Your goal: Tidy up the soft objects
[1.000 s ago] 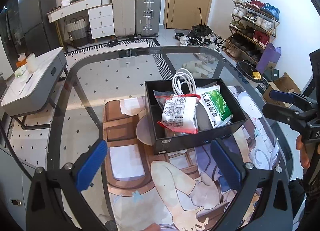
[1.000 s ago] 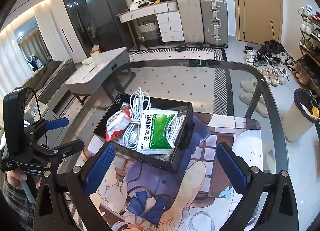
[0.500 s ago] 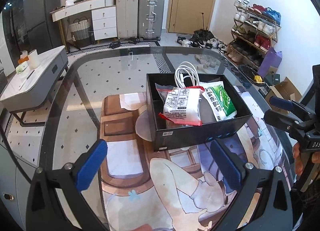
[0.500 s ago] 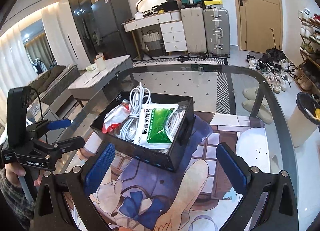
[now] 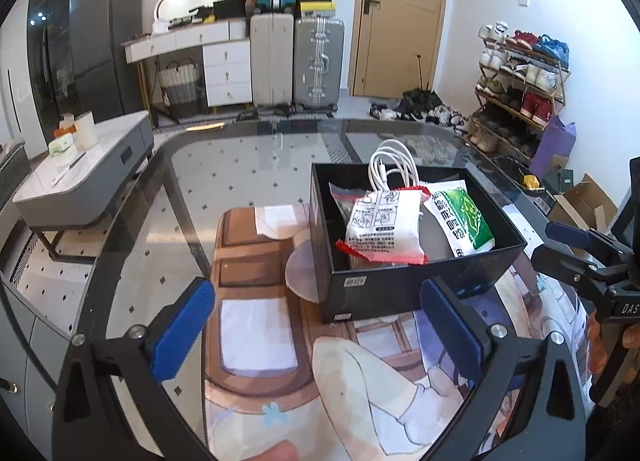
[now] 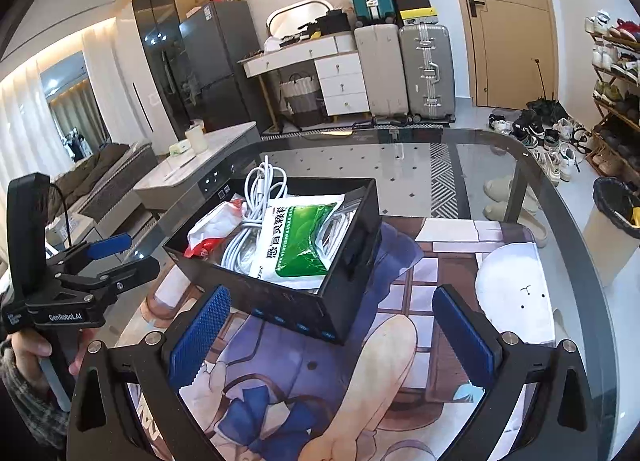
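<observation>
A black open box (image 5: 404,293) (image 6: 348,285) sits on the glass table over a printed mat. Inside lie a white-and-red packet (image 5: 382,227) (image 6: 208,227), a green-and-white packet (image 5: 464,221) (image 6: 302,239) and a coiled white cable (image 5: 390,167) (image 6: 260,197). My left gripper (image 5: 316,337) hovers open in front of the box's near-left corner, holding nothing. My right gripper (image 6: 332,335) is open and empty, just short of the box's near side. Each gripper shows at the edge of the other's view, the right one (image 5: 560,245) and the left one (image 6: 128,253), both open.
The glass table's dark rim (image 5: 120,245) curves around the printed mat (image 5: 260,333). Beyond it stand a low grey side table (image 5: 88,173), suitcases (image 5: 296,61), a door, a shoe rack (image 5: 520,81) and a bin (image 6: 616,217). A hand (image 6: 28,349) holds the left gripper's handle.
Both grippers have lifted and tilted a little, so the box now sits higher and closer in both views. Both stay open; the box's contents have not moved.
</observation>
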A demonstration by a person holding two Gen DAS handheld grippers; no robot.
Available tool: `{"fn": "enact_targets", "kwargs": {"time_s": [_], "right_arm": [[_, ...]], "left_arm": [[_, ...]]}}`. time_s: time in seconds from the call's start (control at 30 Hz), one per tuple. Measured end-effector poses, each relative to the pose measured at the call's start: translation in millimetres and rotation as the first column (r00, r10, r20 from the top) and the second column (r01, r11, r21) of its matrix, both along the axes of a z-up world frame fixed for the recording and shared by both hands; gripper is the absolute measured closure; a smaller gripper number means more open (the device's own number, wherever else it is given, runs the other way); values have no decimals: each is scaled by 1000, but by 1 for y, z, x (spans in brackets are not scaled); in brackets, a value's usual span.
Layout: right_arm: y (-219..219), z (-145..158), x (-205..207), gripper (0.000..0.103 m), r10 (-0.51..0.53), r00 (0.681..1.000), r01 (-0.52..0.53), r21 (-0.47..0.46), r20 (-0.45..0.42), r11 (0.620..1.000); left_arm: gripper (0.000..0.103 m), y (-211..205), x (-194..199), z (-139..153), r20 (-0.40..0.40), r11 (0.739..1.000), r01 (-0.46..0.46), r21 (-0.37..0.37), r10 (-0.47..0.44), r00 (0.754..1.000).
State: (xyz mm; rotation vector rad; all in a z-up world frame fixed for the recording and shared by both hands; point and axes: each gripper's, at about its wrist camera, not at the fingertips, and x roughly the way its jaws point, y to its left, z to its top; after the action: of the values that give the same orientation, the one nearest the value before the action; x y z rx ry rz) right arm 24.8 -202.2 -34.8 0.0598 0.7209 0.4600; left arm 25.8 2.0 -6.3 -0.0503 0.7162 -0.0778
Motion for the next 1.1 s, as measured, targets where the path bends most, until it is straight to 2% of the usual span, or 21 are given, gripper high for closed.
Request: {"fn": "enact_targets", "kwargs": {"time_s": [0.23,0.43,0.73,0.87,1.1], "right_arm": [[-4,-7,4,0,-23,999,23,12,22,1000],[2,-9,2,0,-20,997,21,-11,68,1000],[4,-16,2,0,-17,997,18,-9,81,1000],[8,-18,0,0,-23,994,29,-55,107,998],[7,-19,-2,0,-25,993,31,-48,117,998]], "left_arm": [[0,6,3,-12,25,1000,-4,-30,5,1000],[0,2,2,-17,45,1000,0,-13,1,999],[0,4,1,-20,64,1000,-11,-17,12,998],[0,5,1,-23,72,1000,-18,-21,19,997],[0,3,0,-25,80,1000,-7,-13,8,997]]}}
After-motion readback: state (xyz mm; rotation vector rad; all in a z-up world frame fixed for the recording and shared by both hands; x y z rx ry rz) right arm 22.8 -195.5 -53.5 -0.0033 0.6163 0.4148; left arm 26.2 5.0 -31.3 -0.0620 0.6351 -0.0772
